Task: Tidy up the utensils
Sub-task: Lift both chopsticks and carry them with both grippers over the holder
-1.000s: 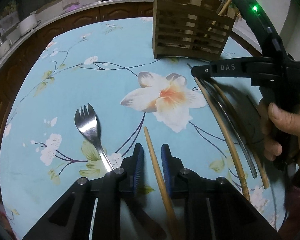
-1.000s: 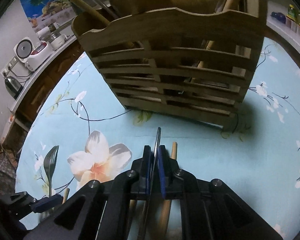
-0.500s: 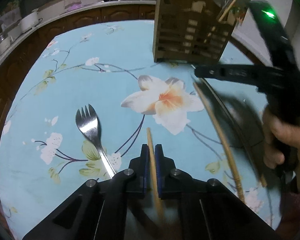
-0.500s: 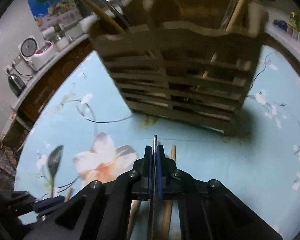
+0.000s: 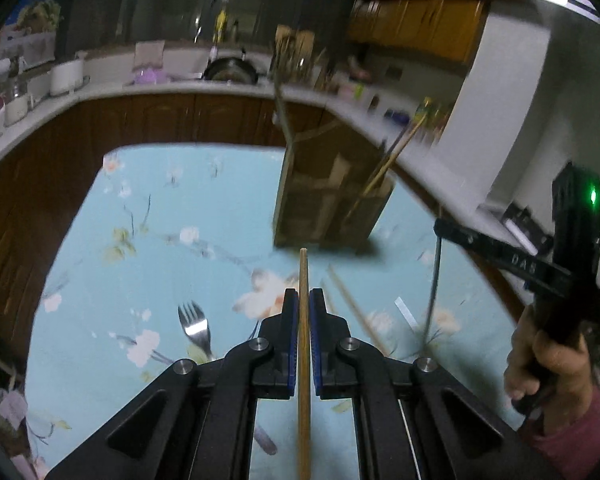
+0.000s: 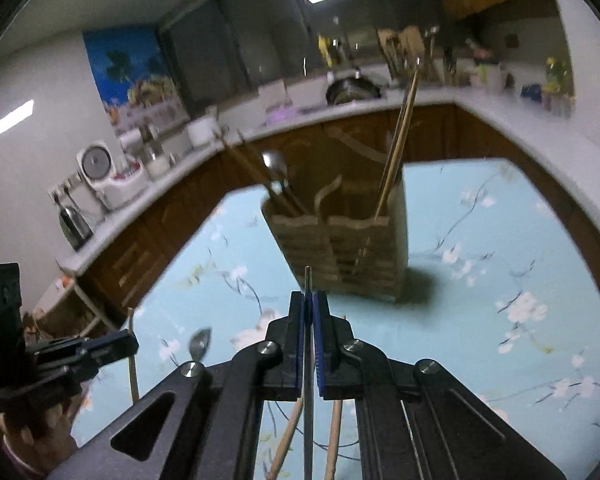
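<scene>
Gripping one chopstick each, both claws face the holder ahead (partly filled); fork and sticks remain below on the surface.

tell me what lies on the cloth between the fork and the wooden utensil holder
In the left wrist view, only bare floral tablecloth lies between the fork and the wooden utensil holder.

Both handheld grippers are matte black plastic with blue finger pads and round silver screws. The right gripper, at the right edge of the left wrist view, bears white "DAS" lettering and a green light, above a dusky pink sleeve.
</scene>
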Action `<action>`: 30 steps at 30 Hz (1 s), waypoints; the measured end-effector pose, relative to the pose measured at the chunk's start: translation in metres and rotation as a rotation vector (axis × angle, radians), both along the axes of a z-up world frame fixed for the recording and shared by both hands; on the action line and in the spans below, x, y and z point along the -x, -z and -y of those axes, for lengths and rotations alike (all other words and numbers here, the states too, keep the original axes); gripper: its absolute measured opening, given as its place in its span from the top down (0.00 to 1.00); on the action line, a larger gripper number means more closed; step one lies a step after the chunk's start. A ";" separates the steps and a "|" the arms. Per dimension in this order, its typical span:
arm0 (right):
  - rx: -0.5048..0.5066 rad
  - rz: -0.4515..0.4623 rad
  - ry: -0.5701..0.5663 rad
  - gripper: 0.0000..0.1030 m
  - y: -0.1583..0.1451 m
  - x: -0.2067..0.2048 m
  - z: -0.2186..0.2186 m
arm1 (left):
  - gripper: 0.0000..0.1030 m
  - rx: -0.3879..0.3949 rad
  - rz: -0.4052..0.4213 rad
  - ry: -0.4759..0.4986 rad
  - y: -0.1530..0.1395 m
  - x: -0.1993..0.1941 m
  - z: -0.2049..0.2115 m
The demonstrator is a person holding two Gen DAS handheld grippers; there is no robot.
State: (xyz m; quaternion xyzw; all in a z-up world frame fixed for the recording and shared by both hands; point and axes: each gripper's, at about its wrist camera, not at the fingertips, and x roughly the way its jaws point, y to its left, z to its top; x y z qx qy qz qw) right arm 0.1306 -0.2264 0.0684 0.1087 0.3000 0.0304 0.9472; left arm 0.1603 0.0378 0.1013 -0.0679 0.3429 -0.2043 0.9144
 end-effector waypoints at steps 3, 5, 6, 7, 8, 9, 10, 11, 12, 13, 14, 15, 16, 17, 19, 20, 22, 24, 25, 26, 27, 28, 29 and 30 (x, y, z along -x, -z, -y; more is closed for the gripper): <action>0.001 0.060 -0.002 0.96 -0.021 0.013 -0.002 | 0.97 0.022 0.052 0.008 -0.018 0.019 -0.013; 0.015 0.096 0.002 0.96 -0.033 0.021 -0.003 | 0.97 0.039 0.075 0.013 -0.025 0.030 -0.020; 0.018 0.108 0.005 0.96 -0.037 0.023 -0.003 | 0.97 0.048 0.081 0.017 -0.027 0.032 -0.022; 0.018 0.116 0.007 0.96 -0.040 0.024 -0.002 | 0.97 0.050 0.087 0.015 -0.028 0.034 -0.024; 0.019 0.119 0.008 0.96 -0.043 0.024 -0.002 | 0.97 0.050 0.095 0.011 -0.030 0.036 -0.027; 0.021 0.123 0.011 0.96 -0.045 0.024 -0.003 | 0.97 0.048 0.099 0.009 -0.030 0.036 -0.027; 0.022 0.125 0.011 0.96 -0.046 0.025 -0.003 | 0.97 0.046 0.104 0.006 -0.031 0.037 -0.027; 0.024 0.126 0.011 0.96 -0.048 0.026 -0.005 | 0.97 0.046 0.111 0.004 -0.032 0.039 -0.029; 0.026 0.128 0.013 0.96 -0.048 0.027 -0.006 | 0.97 0.046 0.116 0.002 -0.033 0.039 -0.028; 0.028 0.130 0.014 0.96 -0.048 0.027 -0.006 | 0.97 0.047 0.119 0.001 -0.032 0.037 -0.028; 0.029 0.131 0.013 0.96 -0.049 0.028 -0.007 | 0.97 0.047 0.124 -0.004 -0.033 0.038 -0.030; 0.030 0.129 0.014 0.96 -0.049 0.028 -0.007 | 0.97 0.046 0.127 -0.007 -0.031 0.036 -0.027; 0.031 0.129 0.015 0.96 -0.049 0.028 -0.007 | 0.97 0.046 0.129 -0.011 -0.032 0.034 -0.026; 0.031 0.132 0.015 0.96 -0.049 0.029 -0.007 | 0.97 0.049 0.132 -0.016 -0.031 0.032 -0.027; 0.035 0.135 0.018 0.96 -0.050 0.029 -0.007 | 0.97 0.049 0.135 -0.024 -0.030 0.027 -0.026; 0.035 0.138 0.020 0.96 -0.051 0.028 -0.006 | 0.97 0.050 0.138 -0.028 -0.031 0.025 -0.027; 0.036 0.144 0.024 0.96 -0.052 0.027 -0.004 | 0.97 0.052 0.144 -0.035 -0.032 0.021 -0.026; 0.037 0.150 0.032 0.96 -0.054 0.025 -0.002 | 0.97 0.055 0.149 -0.041 -0.033 0.016 -0.027; 0.035 0.153 0.035 0.96 -0.056 0.024 -0.001 | 0.97 0.058 0.153 -0.045 -0.034 0.014 -0.028; 0.034 0.155 0.038 0.96 -0.056 0.023 0.001 | 0.97 0.062 0.159 -0.047 -0.036 0.012 -0.028; 0.033 0.157 0.040 0.96 -0.057 0.022 0.002 | 0.97 0.066 0.164 -0.048 -0.037 0.010 -0.029; 0.032 0.161 0.042 0.96 -0.059 0.020 0.004 | 0.97 0.070 0.171 -0.050 -0.037 0.009 -0.029; 0.033 0.165 0.045 0.96 -0.060 0.019 0.004 | 0.97 0.073 0.178 -0.053 -0.039 0.006 -0.029; 0.033 0.169 0.047 0.96 -0.062 0.018 0.005 | 0.97 0.074 0.182 -0.056 -0.039 0.004 -0.029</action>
